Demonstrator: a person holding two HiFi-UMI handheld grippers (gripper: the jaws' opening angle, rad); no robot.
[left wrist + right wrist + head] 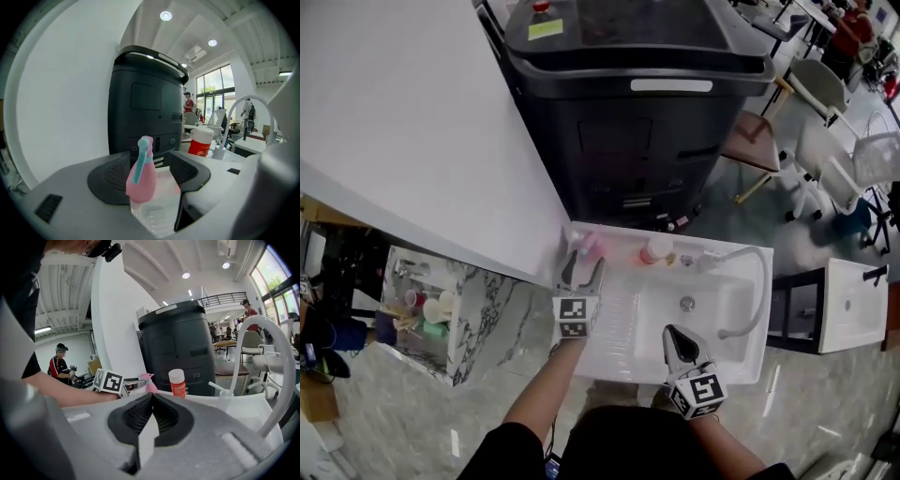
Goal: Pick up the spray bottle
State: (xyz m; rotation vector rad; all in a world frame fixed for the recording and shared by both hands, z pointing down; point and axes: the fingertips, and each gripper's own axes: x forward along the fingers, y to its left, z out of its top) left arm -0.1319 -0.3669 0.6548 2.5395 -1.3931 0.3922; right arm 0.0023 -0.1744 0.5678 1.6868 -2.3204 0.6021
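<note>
Our left tool (585, 262) has its jaws spread wide, with the pink spray bottle (141, 180) standing upright in the gap between them. Neither pad presses on it (a sliver of space shows on each side in the left gripper view). The bottle has a teal trigger and a pink head, and it stands on the back ledge of the white sink (741, 366), at the ledge's left end. From the head view the left tool reaches over the sink's left edge, and its tips come just short of the bottle.

Our right tool (151, 399) has its jaws pressed together with nothing between them. It hangs over the near part of the basin, well apart from the spray bottle and pointing toward the back ledge.

Further along that ledge, to the right of the spray bottle, stands a red bottle (177, 383) with a white cap. Beyond it a small clear bottle (224, 397) sits near the foot of the white faucet (276, 362), which arches over the basin. The drain (687, 303) shows in the basin floor below it.

Behind the sink stands a large dark bin (145, 103), and a white wall (403, 131) runs to its left. White chairs (825, 159) stand on the floor at the far right.
</note>
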